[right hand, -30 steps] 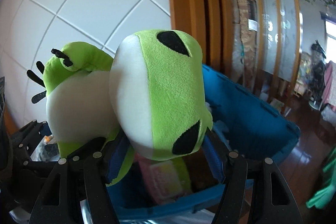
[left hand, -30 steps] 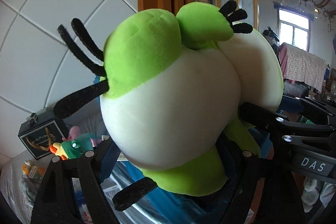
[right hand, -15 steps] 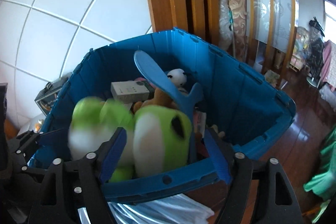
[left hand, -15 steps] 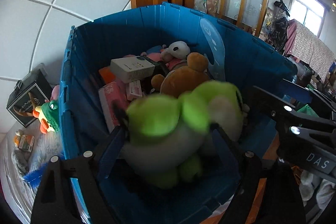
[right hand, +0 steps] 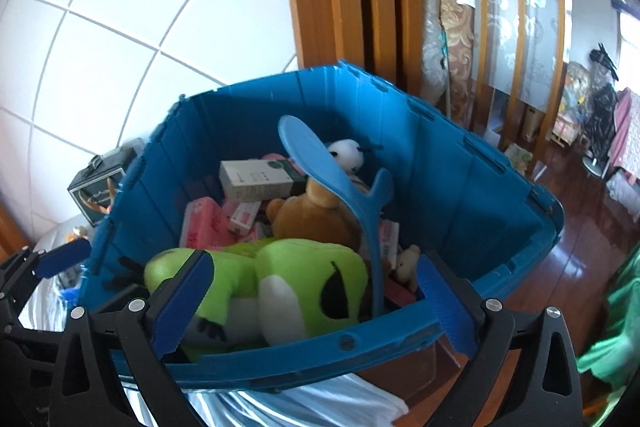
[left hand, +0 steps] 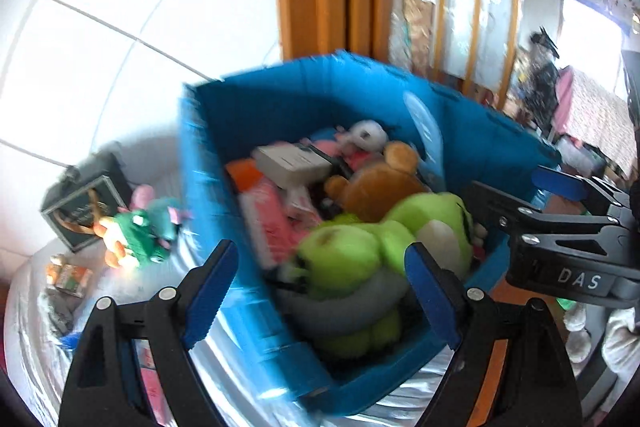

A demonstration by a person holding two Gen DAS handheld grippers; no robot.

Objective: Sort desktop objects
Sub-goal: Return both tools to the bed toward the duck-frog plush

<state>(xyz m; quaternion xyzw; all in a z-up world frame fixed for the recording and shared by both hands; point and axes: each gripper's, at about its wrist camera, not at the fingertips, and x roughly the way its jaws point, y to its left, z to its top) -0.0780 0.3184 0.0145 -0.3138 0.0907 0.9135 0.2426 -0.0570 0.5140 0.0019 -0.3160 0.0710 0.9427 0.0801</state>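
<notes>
While both tongs gape empty — right [right hand: 312, 311] widening — green-white frog plush [right hand: 280, 279] lies in blue bin [right hand: 480, 187].

Left gripper [left hand: 322, 291], right gripper [right hand: 316, 305]: black frames, blue ribbed pads, silver screws; "DAS" marking on right.

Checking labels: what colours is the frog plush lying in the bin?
Bright green with a white belly and black eyes, the frog plush shows best in the right wrist view.

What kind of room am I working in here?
Most likely a lived-in home: a blue plastic storage bin full of plush toys such as a green frog, dark wooden floorboards, and a white tiled wall.
</notes>
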